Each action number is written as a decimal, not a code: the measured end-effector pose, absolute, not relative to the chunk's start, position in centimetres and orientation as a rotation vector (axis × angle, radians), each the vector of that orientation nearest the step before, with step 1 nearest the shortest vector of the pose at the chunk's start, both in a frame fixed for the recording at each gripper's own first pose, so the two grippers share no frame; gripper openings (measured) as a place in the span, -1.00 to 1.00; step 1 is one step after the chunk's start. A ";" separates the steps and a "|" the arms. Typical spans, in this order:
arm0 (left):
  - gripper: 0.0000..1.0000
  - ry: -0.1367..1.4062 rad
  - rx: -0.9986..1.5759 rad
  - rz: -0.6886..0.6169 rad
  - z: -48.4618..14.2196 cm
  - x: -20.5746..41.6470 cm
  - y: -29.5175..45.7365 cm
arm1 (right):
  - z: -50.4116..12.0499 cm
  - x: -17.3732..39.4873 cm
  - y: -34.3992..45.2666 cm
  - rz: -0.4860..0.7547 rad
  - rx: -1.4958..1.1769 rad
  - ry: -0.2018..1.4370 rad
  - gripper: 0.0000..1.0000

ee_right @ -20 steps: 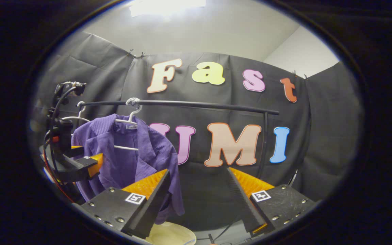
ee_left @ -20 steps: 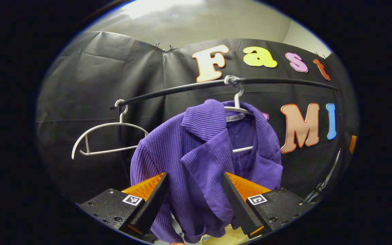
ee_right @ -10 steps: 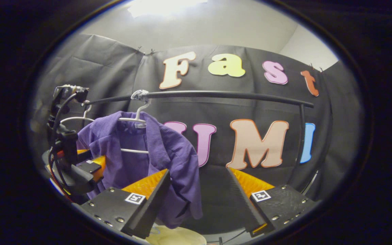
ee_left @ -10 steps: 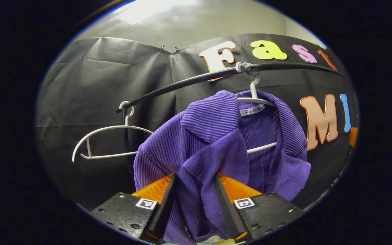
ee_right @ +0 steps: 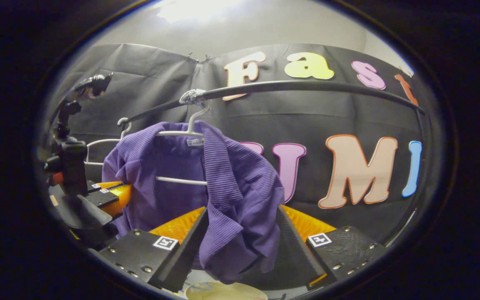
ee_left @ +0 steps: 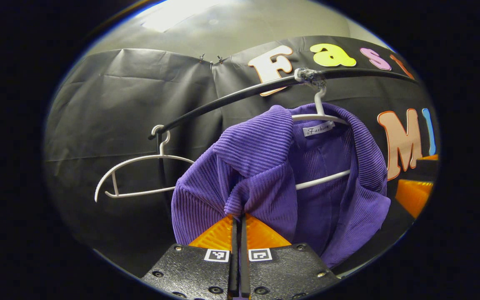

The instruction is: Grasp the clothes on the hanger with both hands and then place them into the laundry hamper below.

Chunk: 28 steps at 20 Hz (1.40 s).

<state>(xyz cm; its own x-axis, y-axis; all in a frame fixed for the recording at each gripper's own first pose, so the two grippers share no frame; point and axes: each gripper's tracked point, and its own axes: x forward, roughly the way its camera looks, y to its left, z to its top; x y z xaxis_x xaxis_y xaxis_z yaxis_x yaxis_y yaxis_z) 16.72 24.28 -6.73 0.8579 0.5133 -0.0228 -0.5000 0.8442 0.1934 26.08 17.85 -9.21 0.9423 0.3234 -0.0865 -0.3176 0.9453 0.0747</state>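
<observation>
A purple ribbed jacket (ee_left: 273, 175) hangs on a white hanger (ee_left: 322, 115) from a black rail (ee_left: 231, 98). My left gripper (ee_left: 238, 218) is shut on a pinched fold of the jacket's left front panel. In the right gripper view the same jacket (ee_right: 231, 183) hangs from its hanger (ee_right: 181, 133), and my right gripper (ee_right: 242, 212) stands open with the jacket's right front panel hanging between its fingers. The left gripper (ee_right: 111, 193) shows there at the jacket's far edge. A pale hamper rim (ee_right: 223, 291) peeks out at the bottom.
An empty white hanger (ee_left: 140, 175) hangs at the left end of the rail. The rail (ee_right: 306, 87) runs on to the right with free length. Black cloth forms the wall behind.
My left gripper closed on the jacket's left front panel. My right gripper moved in toward the jacket, so its right panel now hangs between the open fingers.
</observation>
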 end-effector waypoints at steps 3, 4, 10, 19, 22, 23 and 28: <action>-0.94 0.095 0.176 0.553 -6.8 16.4 24.1 | -10.2 27.0 19.3 0.377 0.063 0.111 0.95; -1.00 0.103 0.182 0.558 -6.9 16.4 24.0 | -10.6 27.4 19.6 0.389 0.069 0.118 0.96; -1.00 0.137 0.201 0.570 -6.8 15.8 23.3 | -11.5 29.5 20.6 0.403 0.108 0.132 0.95; -0.99 0.155 0.130 0.521 -4.8 13.3 21.8 | -13.2 31.5 22.3 0.418 0.081 0.145 0.86; -0.99 0.151 0.103 0.488 -3.5 12.4 21.4 | -13.8 31.9 22.4 0.414 0.064 0.163 0.42; -0.99 0.146 0.092 0.486 -3.1 12.1 21.4 | -13.9 32.1 22.5 0.411 0.063 0.175 0.34; -0.99 0.116 0.041 0.449 -0.3 10.7 21.3 | -14.7 32.3 22.0 0.380 0.069 0.214 -0.50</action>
<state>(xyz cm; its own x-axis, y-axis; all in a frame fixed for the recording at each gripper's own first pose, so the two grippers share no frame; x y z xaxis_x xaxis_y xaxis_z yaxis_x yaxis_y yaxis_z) 10.74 21.30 -0.31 0.8943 0.4355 -0.1028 -0.4309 0.9001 0.0647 32.25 22.04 -14.71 0.9062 0.3755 -0.1944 -0.3609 0.9264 0.1072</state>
